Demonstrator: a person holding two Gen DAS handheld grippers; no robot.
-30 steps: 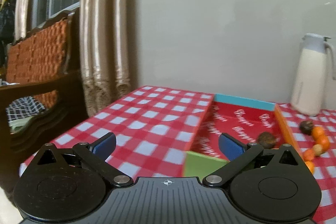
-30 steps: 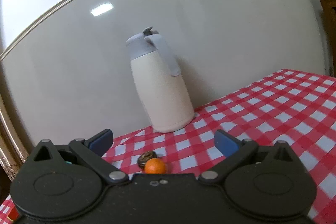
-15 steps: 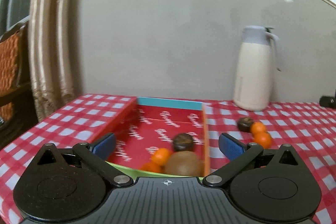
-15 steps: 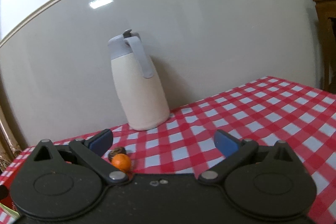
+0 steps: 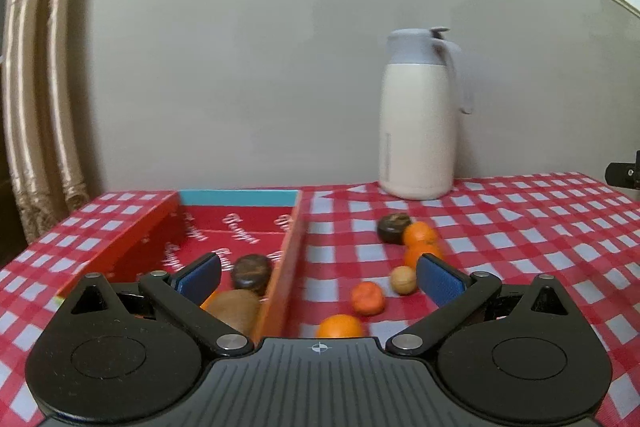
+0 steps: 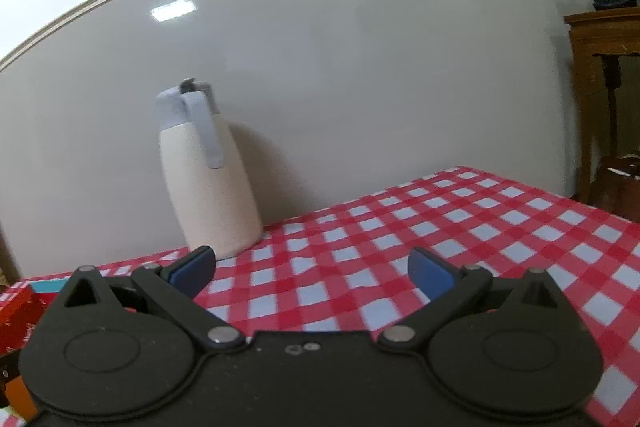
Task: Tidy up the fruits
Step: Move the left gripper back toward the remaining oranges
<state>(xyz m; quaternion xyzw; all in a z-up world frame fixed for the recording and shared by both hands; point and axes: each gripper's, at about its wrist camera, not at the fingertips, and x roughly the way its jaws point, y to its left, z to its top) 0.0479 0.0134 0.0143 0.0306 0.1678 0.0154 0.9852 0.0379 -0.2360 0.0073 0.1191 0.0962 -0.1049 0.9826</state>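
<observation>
The left wrist view is taken low above the checked tablecloth [image 5: 520,227], close behind the left gripper [image 5: 320,277], and is faced toward the grey back wall, with the red box [image 5: 240,231] seen ahead on its left and loose fruit on the cloth to its right. The right wrist view is set just as low behind the right gripper [image 6: 312,271], turned more to the table's right side, where a wooden stand [image 6: 600,67] is caught at the edge. The cream jug [image 5: 418,131] [image 6: 212,179], the wall and the cloth are shared by both views; a corner of the box [image 6: 16,303] is glimpsed at the right view's left edge.
</observation>
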